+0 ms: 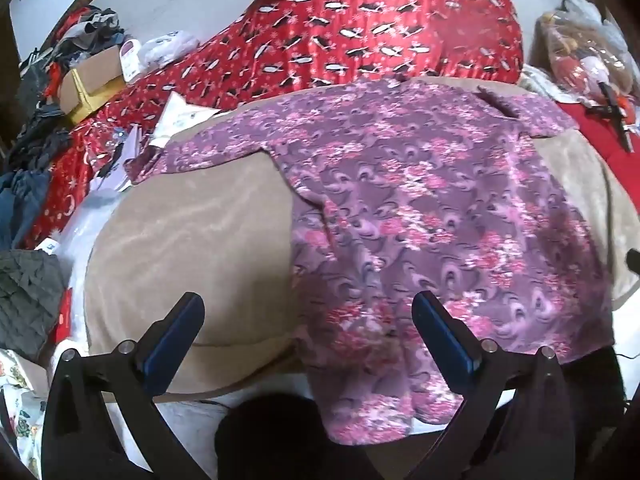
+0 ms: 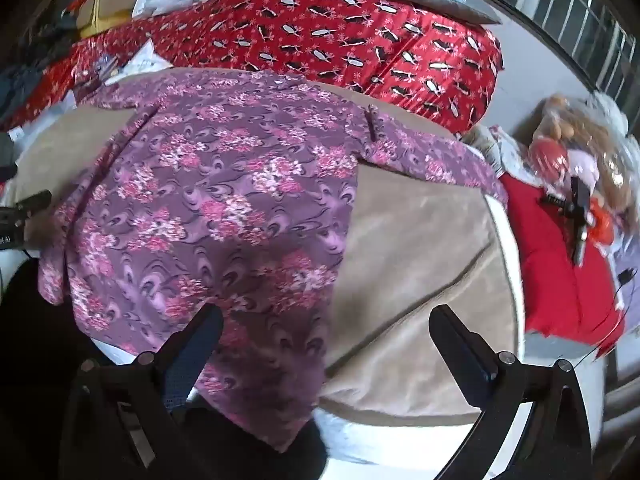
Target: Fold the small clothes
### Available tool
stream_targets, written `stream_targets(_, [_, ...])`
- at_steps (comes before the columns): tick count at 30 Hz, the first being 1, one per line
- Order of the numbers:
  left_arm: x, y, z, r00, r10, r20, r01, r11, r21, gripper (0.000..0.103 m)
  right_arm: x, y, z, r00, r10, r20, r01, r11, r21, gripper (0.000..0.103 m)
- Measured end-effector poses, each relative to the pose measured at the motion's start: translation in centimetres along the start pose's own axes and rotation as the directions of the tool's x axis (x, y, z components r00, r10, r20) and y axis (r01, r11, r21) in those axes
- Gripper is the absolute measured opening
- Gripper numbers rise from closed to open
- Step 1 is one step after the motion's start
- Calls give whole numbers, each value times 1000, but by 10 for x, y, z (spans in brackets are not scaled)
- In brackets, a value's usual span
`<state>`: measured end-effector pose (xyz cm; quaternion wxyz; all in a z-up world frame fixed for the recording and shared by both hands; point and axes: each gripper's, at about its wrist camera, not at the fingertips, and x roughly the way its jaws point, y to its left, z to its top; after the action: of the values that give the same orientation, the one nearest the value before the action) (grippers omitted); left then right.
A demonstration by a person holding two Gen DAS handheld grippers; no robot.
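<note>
While the purple floral garment [image 1: 420,208] is lying spread flat on the tan blanket [image 1: 192,232] across the bed, you are hovering both tools above its near hem with nothing held. Your left gripper [image 1: 308,320] is holding its fingers [image 1: 444,336] wide apart, straddling the garment's left side edge and bare blanket. Farther right, your right gripper [image 2: 326,334] is likewise standing fully open, one finger over the fabric, the other over blanket.

That cloth is looking thin, light and limp, so I judge it will be drooping and sliding once lifted; its near hem is already hanging over the bed's edge. Taking it at the hem corners or the sleeve [image 2: 436,160] ends is probably giving you the cleanest fold, pinching only one layer and not the plush blanket beneath.

Off to the left, a cardboard box [image 1: 94,80], papers and heaped dark clothes are crowding the bed. Behind, a red penguin-print quilt [image 1: 380,28] is bulging close to the collar. On the right, a red cushion [image 2: 556,264] carrying a black tool [image 2: 580,216] is limiting sideways room.
</note>
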<state>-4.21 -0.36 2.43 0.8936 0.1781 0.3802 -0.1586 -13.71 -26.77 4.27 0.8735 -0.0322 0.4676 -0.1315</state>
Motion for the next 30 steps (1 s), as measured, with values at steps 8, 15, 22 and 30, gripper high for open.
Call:
stream_targets(8, [6,-6,4,999,-48,-6,48,999,2,103,-6,-2,-1,999,30,11,-31,996,82,103])
stream_targets(15, [15,-6,2,998,-59,-32,59,998,13,103,4,-5,0,999,30,-12,-29,994,104,102])
stream_targets(22, [18,-4,2,995,-82,-53,82,997,-5,103,7,-4,7,1000,14,-8,-13,997,82,102])
stream_targets(30, [16,-4,3,993,-106,-49,106,994,-7,103,6,-4,7,1000,-4,-7,5,997,74,102])
